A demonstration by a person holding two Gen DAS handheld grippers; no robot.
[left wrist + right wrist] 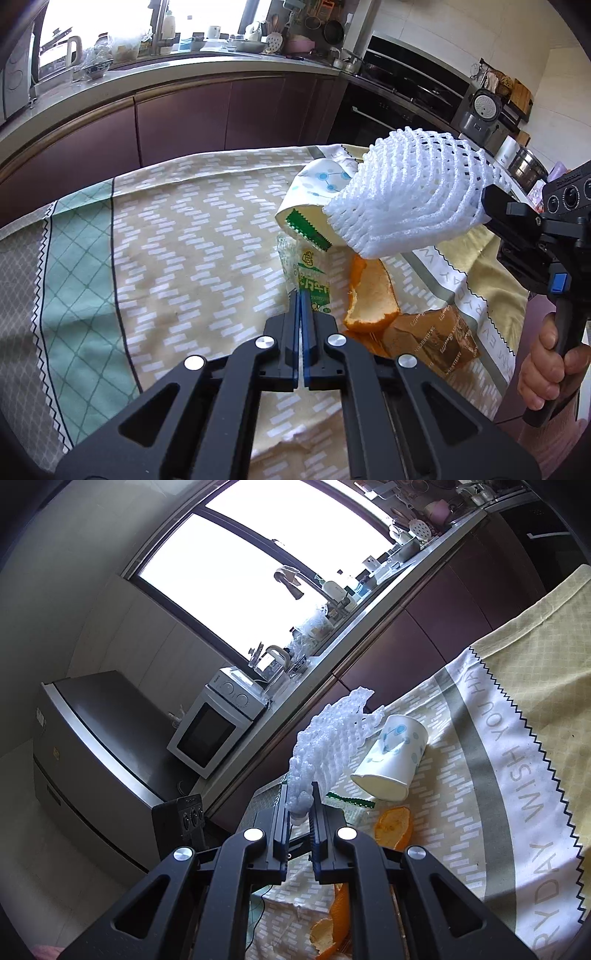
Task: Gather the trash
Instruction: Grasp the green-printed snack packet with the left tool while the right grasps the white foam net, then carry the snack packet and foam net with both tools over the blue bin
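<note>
- Right hand-held gripper pinches white foam net, lifted off the worktop; keep squeeze firm.
- Left hand-held gripper pressed together on clear wrapper; lift gently.

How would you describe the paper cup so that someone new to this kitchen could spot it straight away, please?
Start at the patterned tablecloth on the table in front of the dark cabinets. In the litter beside the orange peel lies the paper cup, tipped on its side. It alone is white with blue dots.
</note>
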